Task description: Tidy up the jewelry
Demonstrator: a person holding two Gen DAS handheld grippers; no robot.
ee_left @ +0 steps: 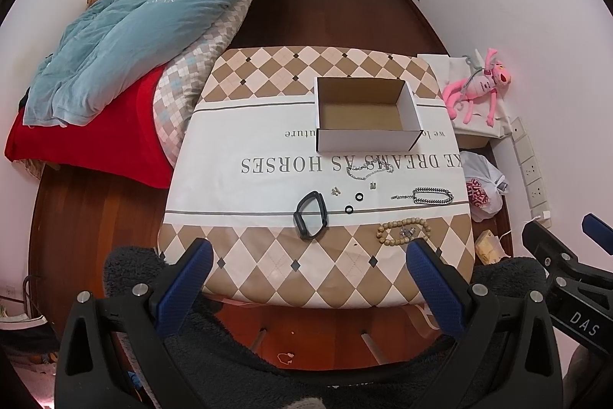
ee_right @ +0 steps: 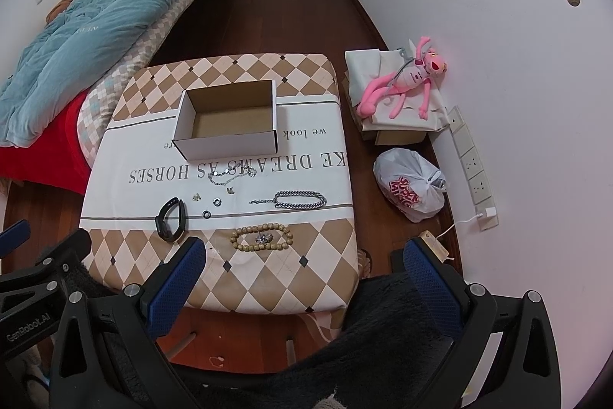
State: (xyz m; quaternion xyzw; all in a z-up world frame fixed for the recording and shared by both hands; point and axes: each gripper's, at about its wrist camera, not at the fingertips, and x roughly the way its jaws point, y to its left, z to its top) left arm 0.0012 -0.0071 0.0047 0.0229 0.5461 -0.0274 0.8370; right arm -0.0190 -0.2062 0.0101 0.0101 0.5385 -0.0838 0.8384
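Note:
An empty white cardboard box (ee_left: 366,114) (ee_right: 229,121) stands open on the cloth-covered table (ee_left: 268,271). Before it lie a thin silver necklace (ee_left: 368,170) (ee_right: 232,174), a thick silver chain (ee_left: 432,196) (ee_right: 299,199), a wooden bead bracelet (ee_left: 403,232) (ee_right: 261,237) around a small sparkly piece, a black wristband (ee_left: 310,215) (ee_right: 171,219), two small black rings (ee_left: 359,196) (ee_right: 207,214) and small earrings (ee_left: 335,191). My left gripper (ee_left: 309,252) is open and empty, above the table's near edge. My right gripper (ee_right: 306,250) is open and empty, over the table's near right corner.
A bed with a teal quilt (ee_left: 153,18) and red sheet lies to the left. A pink plush toy (ee_right: 406,79) on boxes and a white plastic bag (ee_right: 412,188) are on the floor to the right, near wall sockets (ee_right: 473,163). A dark fuzzy garment lies below the grippers.

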